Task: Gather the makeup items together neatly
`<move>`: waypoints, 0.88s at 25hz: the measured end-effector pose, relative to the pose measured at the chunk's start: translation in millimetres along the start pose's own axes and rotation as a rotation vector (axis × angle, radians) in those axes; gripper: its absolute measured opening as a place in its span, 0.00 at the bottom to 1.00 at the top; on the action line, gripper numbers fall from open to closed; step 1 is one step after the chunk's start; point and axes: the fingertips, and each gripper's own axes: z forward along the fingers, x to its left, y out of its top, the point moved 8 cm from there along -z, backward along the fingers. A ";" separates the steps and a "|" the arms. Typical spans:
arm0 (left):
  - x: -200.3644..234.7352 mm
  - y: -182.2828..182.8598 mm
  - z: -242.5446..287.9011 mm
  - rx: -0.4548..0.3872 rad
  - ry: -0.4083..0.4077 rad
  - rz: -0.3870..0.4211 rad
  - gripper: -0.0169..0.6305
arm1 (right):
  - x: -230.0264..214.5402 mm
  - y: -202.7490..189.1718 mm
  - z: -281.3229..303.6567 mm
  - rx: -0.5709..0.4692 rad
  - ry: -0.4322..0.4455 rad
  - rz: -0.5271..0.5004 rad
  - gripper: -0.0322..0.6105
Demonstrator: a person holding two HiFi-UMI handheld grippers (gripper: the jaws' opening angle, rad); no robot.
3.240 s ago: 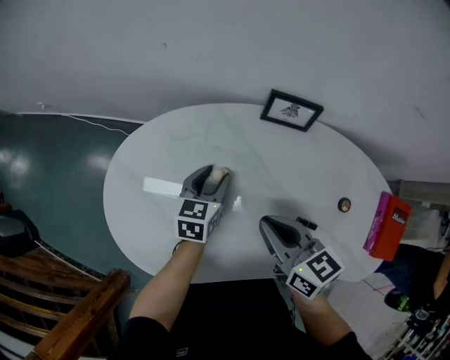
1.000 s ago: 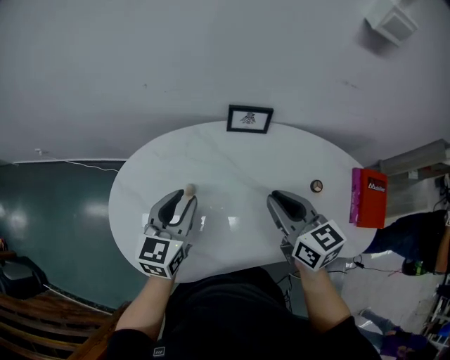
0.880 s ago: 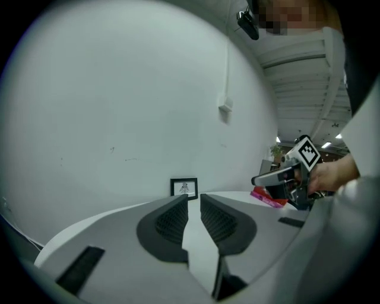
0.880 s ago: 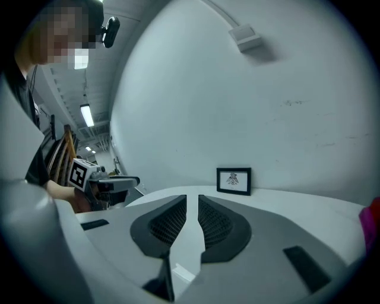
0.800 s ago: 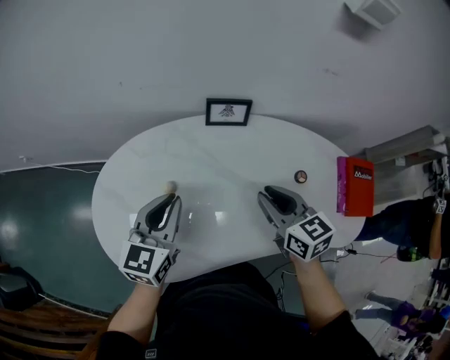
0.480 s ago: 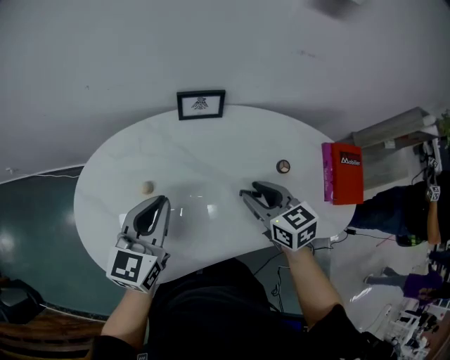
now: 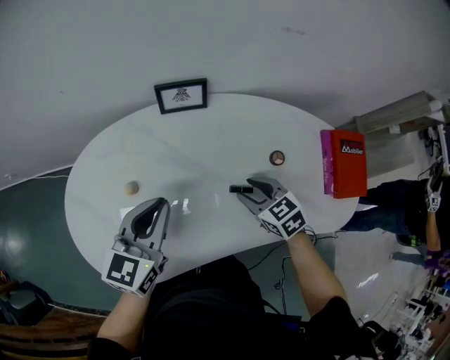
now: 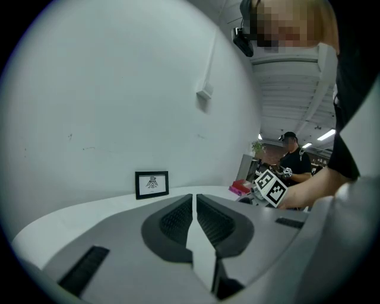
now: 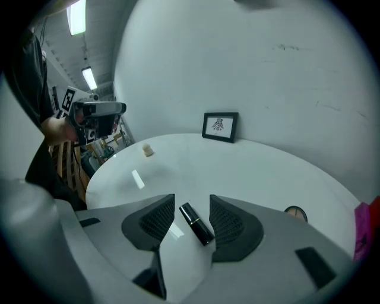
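White oval tabletop (image 7: 211,144) lay bare between a small beige ball (image 7: 131,188) and a black lipstick tube (image 7: 241,188); a black-framed picture (image 7: 181,95) stood behind.

Seeing a black lipstick (image 9: 196,224) on a white table (image 7: 211,140), a red and pink box (image 7: 346,172) at right.

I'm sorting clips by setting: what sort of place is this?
Probably a lab or office workspace, not a home: a white oval table against a plain wall, strip ceiling lights, another person standing nearby.

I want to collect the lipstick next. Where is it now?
Right gripper view: the black lipstick lies on the table between the right gripper's opening jaws, a small round case to its right.
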 end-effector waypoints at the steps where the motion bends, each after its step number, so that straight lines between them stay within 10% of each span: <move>1: -1.8 -1.2 1.8 0.012 -0.006 -0.004 0.07 | -2.4 -4.6 3.4 0.016 0.004 -0.005 0.32; 22: 8.6 -3.9 -7.7 0.006 -0.003 -0.024 0.07 | 3.1 -32.8 33.5 0.192 -0.080 0.052 0.21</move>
